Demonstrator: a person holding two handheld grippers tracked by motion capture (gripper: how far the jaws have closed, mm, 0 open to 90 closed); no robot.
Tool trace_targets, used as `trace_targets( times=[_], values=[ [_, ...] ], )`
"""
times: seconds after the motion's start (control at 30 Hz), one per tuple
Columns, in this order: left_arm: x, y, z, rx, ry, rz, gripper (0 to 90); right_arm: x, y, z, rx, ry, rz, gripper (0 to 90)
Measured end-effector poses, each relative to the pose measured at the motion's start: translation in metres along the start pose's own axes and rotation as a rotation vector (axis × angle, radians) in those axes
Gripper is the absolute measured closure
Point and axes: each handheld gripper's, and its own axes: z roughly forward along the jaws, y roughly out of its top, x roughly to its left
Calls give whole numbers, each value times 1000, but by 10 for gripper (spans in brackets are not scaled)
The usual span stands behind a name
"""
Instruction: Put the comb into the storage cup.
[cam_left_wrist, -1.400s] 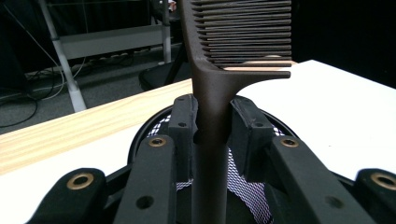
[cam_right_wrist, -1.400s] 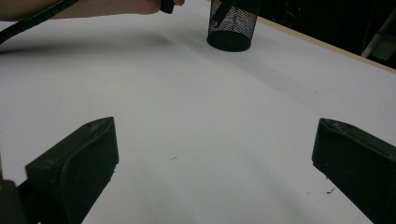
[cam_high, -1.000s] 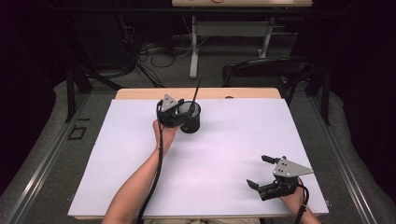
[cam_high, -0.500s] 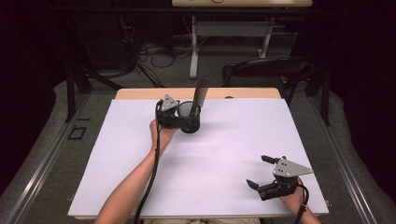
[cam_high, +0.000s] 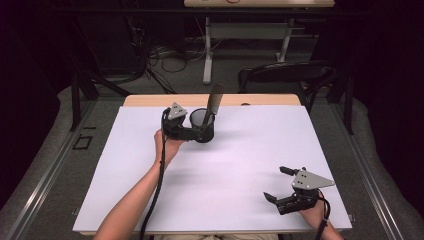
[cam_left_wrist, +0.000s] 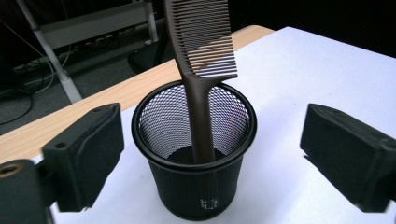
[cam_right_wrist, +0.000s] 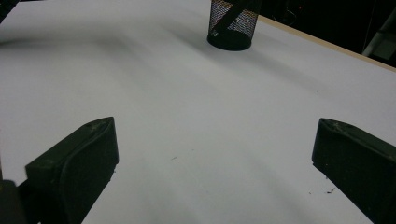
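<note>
Left gripper (cam_high: 196, 132), jaws spread either side of black mesh cup (cam_left_wrist: 194, 151) holding upright brown plastic comb (cam_left_wrist: 201, 60), apparently released; right gripper (cam_high: 280, 186) likewise unclenched, idle.

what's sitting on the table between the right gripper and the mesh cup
Nothing: bare white tabletop runs from the right gripper to the mesh cup, per the right gripper view.
</note>
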Motion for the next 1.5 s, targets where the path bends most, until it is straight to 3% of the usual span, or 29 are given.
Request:
trace_targets(
  times=[0.17, 0.4, 0.83, 1.5],
  values=[
    [0, 0, -4, 31, -10, 13, 2, 0, 0, 0, 5, 2, 2, 2],
    [-1, -1, -12, 53, -17, 26, 0, 0, 0, 0, 0, 1, 1, 2],
    [-1, -11, -24, 139, -49, 36, 0, 1, 0, -1, 1, -4, 5, 2],
    [-3, -28, -52, 172, -41, 16, 0, 2, 0, 0, 7, 0, 5, 2]
  ],
)
